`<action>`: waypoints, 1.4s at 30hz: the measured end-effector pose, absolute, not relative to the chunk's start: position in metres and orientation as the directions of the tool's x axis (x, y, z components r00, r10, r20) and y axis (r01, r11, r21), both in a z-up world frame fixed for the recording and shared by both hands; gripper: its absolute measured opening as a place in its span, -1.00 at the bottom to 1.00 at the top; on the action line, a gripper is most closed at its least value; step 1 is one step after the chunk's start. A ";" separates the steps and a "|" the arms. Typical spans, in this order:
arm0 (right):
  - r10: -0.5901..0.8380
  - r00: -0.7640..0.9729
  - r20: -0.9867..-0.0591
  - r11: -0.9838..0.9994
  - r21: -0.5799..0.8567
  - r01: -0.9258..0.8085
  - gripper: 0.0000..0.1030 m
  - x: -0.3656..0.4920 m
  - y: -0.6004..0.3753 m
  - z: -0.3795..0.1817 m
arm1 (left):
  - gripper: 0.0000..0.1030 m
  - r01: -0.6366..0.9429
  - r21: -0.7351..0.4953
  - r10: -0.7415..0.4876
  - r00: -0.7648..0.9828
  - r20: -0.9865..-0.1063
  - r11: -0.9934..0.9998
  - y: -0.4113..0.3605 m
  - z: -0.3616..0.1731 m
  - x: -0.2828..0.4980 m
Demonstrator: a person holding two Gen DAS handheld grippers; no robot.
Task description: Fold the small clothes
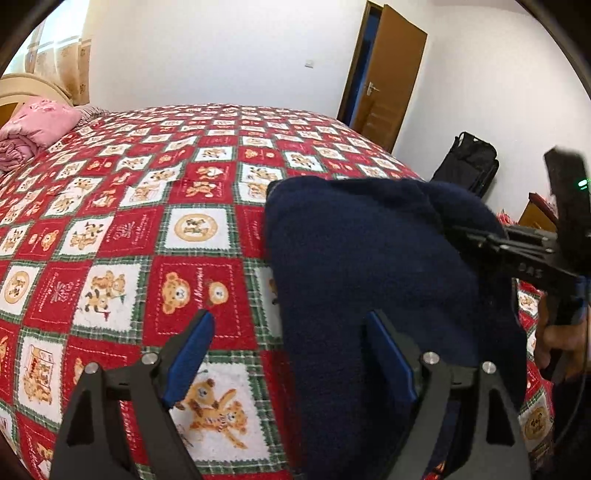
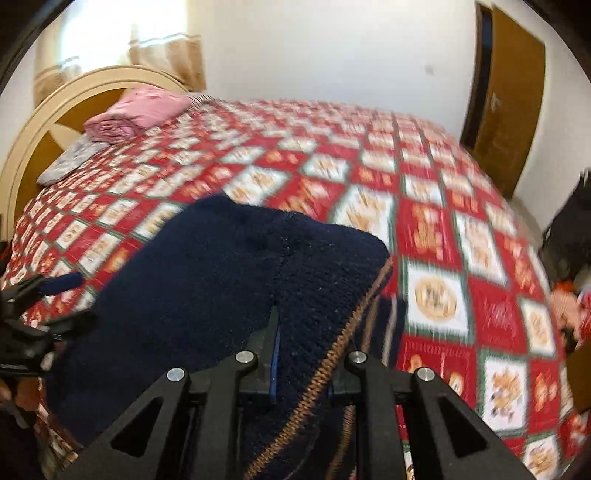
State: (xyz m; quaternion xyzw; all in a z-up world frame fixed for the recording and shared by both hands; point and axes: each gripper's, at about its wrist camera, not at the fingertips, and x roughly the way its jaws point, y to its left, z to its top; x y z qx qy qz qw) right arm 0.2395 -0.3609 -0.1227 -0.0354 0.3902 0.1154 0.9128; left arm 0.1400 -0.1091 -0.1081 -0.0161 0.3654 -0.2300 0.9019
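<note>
Fabric of the navy knit garment (image 2: 229, 280) is pinched between the nearly closed fingers of the right gripper (image 2: 295, 350), beside its brown-striped hem, which only the right wrist view shows. The left gripper (image 1: 291, 354) stands spread wide, holding nothing, its right finger over the garment's near left edge. The garment lies on the red teddy-bear bedspread (image 1: 129, 236), a folded pink quilt (image 1: 33, 129) far left.

Light: bright daylight from the window (image 2: 122, 33), overexposed
Blur: right wrist view smeared; left sharp
Edges: fisheye bending, dark corners
</note>
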 end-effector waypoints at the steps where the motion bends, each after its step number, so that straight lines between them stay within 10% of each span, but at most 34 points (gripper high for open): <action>1: 0.170 0.662 -0.730 0.974 0.020 -0.227 -0.65 0.242 -0.366 -0.135 | 0.69 0.407 -0.196 -0.428 0.623 -0.654 0.892 -0.111 -0.110 0.140; 16: 0.467 0.734 -0.493 0.820 0.551 -0.152 -0.25 0.090 -0.448 -0.079 | 0.69 0.455 -0.145 -0.426 0.609 -0.669 0.879 -0.111 -0.112 0.121; 20: 0.477 0.693 -0.540 0.829 0.538 -0.152 0.28 0.050 -0.407 -0.109 | 0.69 0.449 -0.161 -0.432 0.605 -0.669 0.879 -0.112 -0.117 0.117; 27: 0.461 0.590 -0.663 0.868 0.474 -0.147 0.23 0.076 -0.356 -0.171 | 0.69 0.440 -0.154 -0.420 0.610 -0.672 0.885 -0.109 -0.109 0.102; 28: 0.436 0.575 -0.692 0.887 0.439 -0.143 -0.30 0.080 -0.350 -0.176 | 0.70 0.438 -0.144 -0.414 0.619 -0.667 0.887 -0.107 -0.107 0.100; 31: 0.411 0.552 -0.725 0.908 0.381 -0.176 -0.52 0.084 -0.342 -0.173 | 0.77 0.421 -0.132 -0.400 0.649 -0.648 0.897 -0.097 -0.100 0.096; 37: 0.189 0.581 -0.792 0.971 0.060 -0.233 -0.57 0.073 -0.351 -0.129 | 0.77 0.392 -0.142 -0.387 0.667 -0.637 0.909 -0.091 -0.092 0.103; 42: 0.173 0.521 -0.836 0.975 0.069 -0.212 -0.45 0.084 -0.355 -0.162 | 0.77 0.421 -0.135 -0.402 0.649 -0.646 0.897 -0.107 -0.102 0.103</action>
